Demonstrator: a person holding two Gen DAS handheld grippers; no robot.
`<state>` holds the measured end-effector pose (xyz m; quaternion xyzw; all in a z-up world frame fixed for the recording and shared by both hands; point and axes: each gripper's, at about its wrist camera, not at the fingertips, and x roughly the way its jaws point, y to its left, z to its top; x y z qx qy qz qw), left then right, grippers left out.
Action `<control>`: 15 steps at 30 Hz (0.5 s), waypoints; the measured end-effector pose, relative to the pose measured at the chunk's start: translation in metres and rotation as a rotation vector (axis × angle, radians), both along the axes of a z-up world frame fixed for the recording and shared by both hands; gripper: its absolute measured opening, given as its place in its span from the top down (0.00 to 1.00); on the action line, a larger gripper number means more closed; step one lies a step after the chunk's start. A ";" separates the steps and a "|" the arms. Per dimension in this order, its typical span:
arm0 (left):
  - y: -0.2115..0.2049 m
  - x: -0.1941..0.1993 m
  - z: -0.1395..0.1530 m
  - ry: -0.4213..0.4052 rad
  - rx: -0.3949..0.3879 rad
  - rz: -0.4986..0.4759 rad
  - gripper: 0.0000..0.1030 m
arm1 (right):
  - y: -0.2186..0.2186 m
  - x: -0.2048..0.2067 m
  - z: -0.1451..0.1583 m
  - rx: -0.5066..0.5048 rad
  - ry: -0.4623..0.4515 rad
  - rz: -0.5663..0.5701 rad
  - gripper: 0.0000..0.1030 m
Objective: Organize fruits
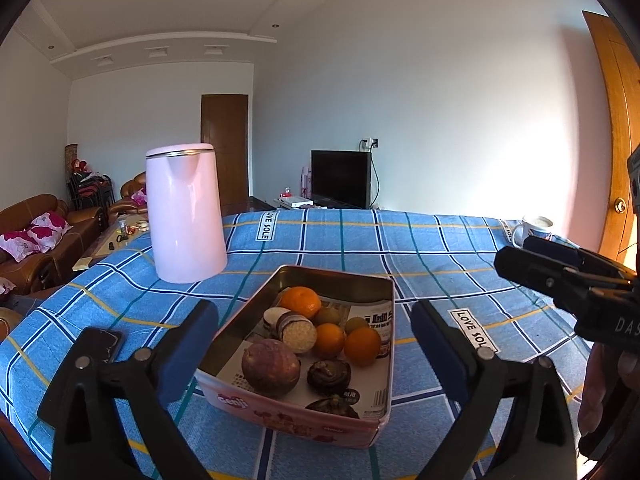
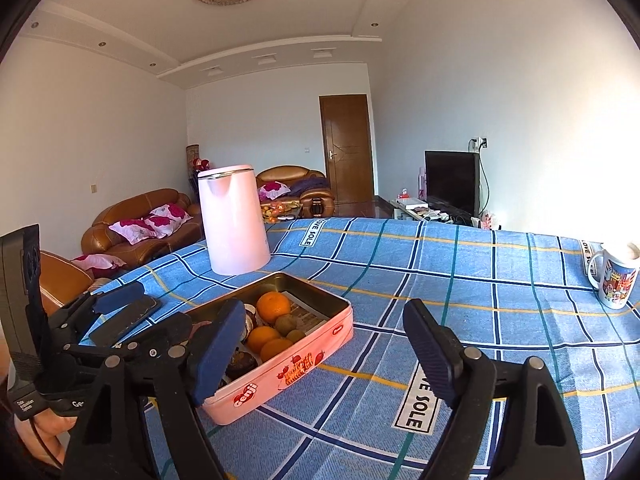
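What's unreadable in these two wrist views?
- Tin near end: right wrist view, that gripper's own finger covers the fruit there.
- Phone: left wrist view, partly behind a finger.
- Mug contents: both views, too low an angle.

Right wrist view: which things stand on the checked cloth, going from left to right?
phone → pink kettle → pink tin holding the fruits → mug.
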<state>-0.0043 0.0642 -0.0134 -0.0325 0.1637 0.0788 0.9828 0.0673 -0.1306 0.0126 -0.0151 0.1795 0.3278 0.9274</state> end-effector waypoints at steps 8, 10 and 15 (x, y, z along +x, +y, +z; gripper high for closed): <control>0.000 0.000 0.002 0.001 0.001 0.004 0.01 | -0.002 -0.005 0.004 0.000 -0.029 -0.002 0.20; 0.000 0.000 0.002 0.002 0.002 0.007 0.01 | -0.003 -0.005 0.003 0.003 -0.027 -0.003 0.20; -0.002 0.000 0.003 0.008 0.006 0.004 0.01 | -0.004 -0.006 0.004 0.006 -0.029 -0.005 0.20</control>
